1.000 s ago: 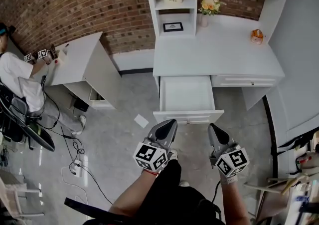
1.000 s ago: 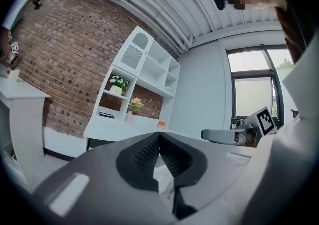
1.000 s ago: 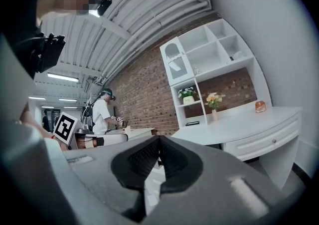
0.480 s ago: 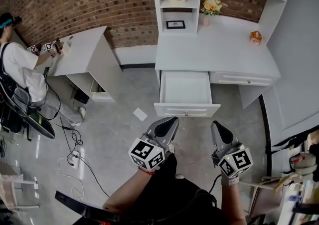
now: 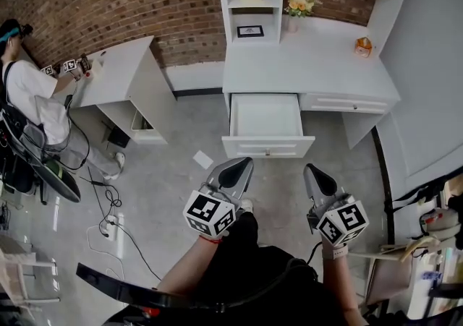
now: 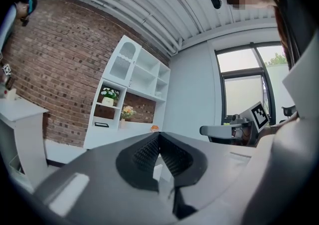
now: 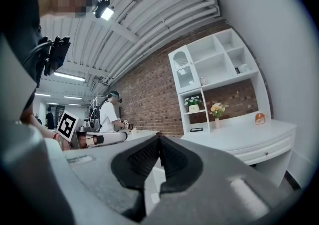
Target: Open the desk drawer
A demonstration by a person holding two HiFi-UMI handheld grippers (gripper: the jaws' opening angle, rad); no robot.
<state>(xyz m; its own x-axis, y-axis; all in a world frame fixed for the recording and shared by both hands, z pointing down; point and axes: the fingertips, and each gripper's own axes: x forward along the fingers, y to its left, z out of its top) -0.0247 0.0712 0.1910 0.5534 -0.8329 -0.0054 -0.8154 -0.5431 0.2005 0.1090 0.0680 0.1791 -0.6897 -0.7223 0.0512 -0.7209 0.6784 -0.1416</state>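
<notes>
- while the white desk drawer (image 5: 266, 126) stands pulled well out from under the white desk (image 5: 311, 64), its front juts toward the person, so a step forward could knock it.
- the left gripper (image 5: 233, 171) and right gripper (image 5: 320, 180) hang close to the person, well apart from the drawer, each with jaws pressed together on nothing.
- any further tug might drag it off its runners.

The drawer (image 5: 266, 123) stood pulled out from the counter's (image 5: 311, 64) front edge. I held my left hand-held gripper (image 5: 241, 167) and right hand-held gripper (image 5: 314, 173) over the floor (image 5: 173, 180), near the drawer's front, apart from it.
</notes>
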